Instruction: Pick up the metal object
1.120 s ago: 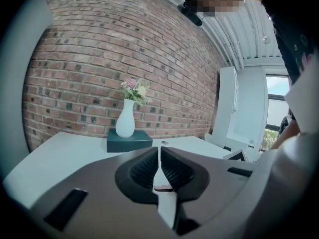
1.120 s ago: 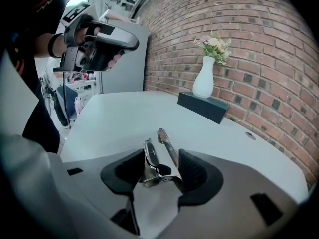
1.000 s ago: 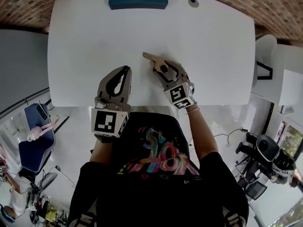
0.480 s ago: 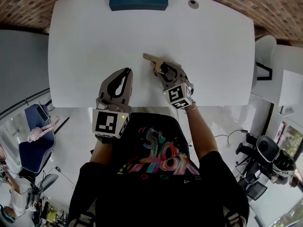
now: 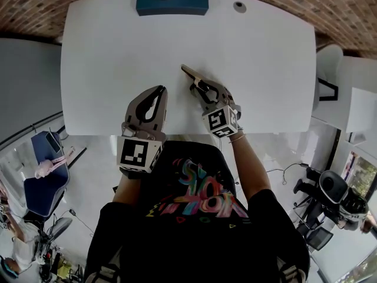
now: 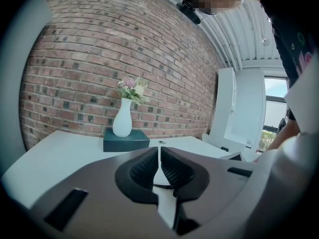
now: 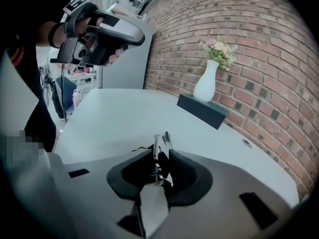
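Fingers [image 7: 183, 172] of right gripper [image 7: 160, 151], just now closing, tight on metal object [image 7: 155, 147]; left gripper [image 6: 158, 148] pressed together.

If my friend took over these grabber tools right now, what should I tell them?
Left tool: shut, nothing in it, held over the near edge of the white table.
Right tool: tipped down at the table; its jaws have just been closing and the pads now look pressed on the metal object.
Done: the object is gripped.
Left: lift it off the table. Nothing shows it has come up yet, so raise it slowly and keep the squeeze.
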Demonstrator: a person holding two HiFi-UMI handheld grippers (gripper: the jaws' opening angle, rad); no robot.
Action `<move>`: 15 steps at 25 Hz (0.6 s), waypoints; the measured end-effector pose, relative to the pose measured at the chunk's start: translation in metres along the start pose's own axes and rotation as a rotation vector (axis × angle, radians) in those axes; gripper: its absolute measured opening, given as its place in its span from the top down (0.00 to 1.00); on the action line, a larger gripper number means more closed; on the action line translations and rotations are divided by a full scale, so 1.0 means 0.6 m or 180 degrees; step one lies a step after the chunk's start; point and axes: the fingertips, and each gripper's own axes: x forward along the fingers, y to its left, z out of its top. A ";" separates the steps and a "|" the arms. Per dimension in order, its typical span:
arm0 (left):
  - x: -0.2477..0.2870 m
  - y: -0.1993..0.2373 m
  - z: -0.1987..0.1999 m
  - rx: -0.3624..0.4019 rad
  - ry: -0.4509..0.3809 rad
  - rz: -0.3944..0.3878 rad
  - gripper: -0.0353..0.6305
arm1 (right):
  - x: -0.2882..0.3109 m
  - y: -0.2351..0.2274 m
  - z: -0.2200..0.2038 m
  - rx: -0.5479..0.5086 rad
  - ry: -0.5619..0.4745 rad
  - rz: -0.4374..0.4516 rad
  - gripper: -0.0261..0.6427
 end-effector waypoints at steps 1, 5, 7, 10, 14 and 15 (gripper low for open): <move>0.000 -0.001 0.001 0.0012 0.0002 -0.0005 0.90 | -0.002 0.000 0.000 0.0032 -0.0004 0.0005 0.79; -0.002 -0.003 0.006 0.0035 -0.0011 -0.0017 0.90 | -0.011 -0.001 0.005 0.0169 -0.0045 0.0010 0.79; -0.001 -0.004 0.010 0.0044 -0.0027 -0.0011 0.90 | -0.015 -0.004 0.011 0.0223 -0.0085 0.0010 0.80; -0.001 -0.006 0.016 0.0059 -0.0045 -0.0007 0.90 | -0.021 -0.008 0.023 0.0273 -0.0133 0.0004 0.80; -0.003 -0.008 0.027 0.0092 -0.0085 -0.0007 0.90 | -0.027 -0.009 0.033 0.0355 -0.0212 0.0039 0.80; -0.004 -0.009 0.029 0.0099 -0.0095 -0.0005 0.90 | -0.030 -0.009 0.034 0.0385 -0.0229 0.0046 0.80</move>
